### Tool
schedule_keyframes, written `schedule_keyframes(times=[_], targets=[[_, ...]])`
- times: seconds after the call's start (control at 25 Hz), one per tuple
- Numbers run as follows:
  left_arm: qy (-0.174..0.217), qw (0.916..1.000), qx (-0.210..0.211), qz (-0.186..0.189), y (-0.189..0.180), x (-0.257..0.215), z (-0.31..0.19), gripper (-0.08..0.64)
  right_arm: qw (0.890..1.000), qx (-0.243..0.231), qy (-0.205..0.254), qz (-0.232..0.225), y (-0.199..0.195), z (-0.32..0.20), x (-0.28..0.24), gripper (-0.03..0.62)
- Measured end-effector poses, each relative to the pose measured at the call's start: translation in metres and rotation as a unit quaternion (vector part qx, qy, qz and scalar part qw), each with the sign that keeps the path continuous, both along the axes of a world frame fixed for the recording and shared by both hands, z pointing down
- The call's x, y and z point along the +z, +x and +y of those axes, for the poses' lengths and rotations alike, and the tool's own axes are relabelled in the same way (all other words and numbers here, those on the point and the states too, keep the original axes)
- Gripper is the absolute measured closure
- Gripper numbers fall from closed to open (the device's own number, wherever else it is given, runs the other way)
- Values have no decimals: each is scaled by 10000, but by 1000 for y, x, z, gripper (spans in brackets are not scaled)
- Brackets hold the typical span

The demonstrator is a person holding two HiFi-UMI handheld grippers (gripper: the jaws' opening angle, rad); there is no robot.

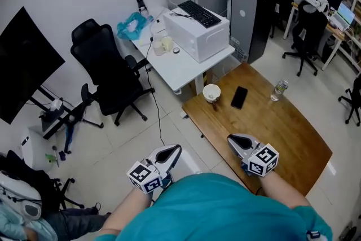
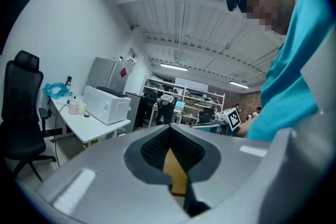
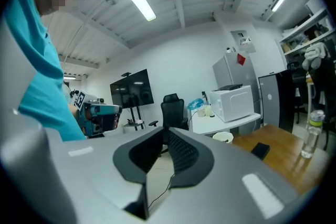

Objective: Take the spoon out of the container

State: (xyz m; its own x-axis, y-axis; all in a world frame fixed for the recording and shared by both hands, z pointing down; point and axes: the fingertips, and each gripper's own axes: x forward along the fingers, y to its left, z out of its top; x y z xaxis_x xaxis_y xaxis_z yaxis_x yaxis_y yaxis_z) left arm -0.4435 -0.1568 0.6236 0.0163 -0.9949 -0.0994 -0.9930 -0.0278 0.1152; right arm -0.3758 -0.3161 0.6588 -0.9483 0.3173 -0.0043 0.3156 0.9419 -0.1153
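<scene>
The white container [image 1: 211,92] stands at the far left corner of the wooden table [image 1: 282,132]; it also shows small in the right gripper view [image 3: 223,137]. A short brown piece [image 1: 215,103] pokes over its near rim, and I cannot tell whether it is the spoon. My right gripper [image 1: 232,139] hovers over the table's near left edge, well short of the container, with its jaws together and nothing between them [image 3: 167,129]. The left gripper [image 1: 175,149] hangs over the floor left of the table, jaws together and empty [image 2: 170,127].
A black phone [image 1: 239,97] lies right of the container, and a water bottle [image 1: 278,90] stands further right. Beyond the table is a white desk [image 1: 180,68] with a microwave [image 1: 197,31]. A black office chair [image 1: 110,73] stands on the floor to the left.
</scene>
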Motion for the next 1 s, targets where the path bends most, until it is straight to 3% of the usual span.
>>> schedule_keyframes(times=[0.12, 0.32, 0.52, 0.68, 0.8, 0.92, 1.0], targets=[[-84, 9999, 107, 54, -28, 16, -31, 560, 9997, -28, -26, 231, -39, -26, 22, 543], [-61, 9986, 505, 109, -84, 41, -67, 560, 9965, 354, -372, 665, -101, -63, 64, 534], [-85, 9929, 1165, 205, -169, 13, -74, 560, 9818, 932, -803, 1447, -188, -80, 72, 492], [-265, 9850, 1693, 190, -225, 3, -83, 560, 9499, 1758, -1640, 1998, -244, -123, 99, 468], [-346, 9815, 1856, 335, -254, 11, -87, 560, 9234, 2226, -2055, 2356, -267, -149, 124, 429], [-399, 9814, 1820, 456, -281, 17, -89, 560, 8828, 2524, -2754, 2846, -280, -169, 161, 351], [-469, 9820, 1747, 535, -298, 23, -87, 560, 8582, 2619, -3104, 3140, -284, -174, 185, 351]])
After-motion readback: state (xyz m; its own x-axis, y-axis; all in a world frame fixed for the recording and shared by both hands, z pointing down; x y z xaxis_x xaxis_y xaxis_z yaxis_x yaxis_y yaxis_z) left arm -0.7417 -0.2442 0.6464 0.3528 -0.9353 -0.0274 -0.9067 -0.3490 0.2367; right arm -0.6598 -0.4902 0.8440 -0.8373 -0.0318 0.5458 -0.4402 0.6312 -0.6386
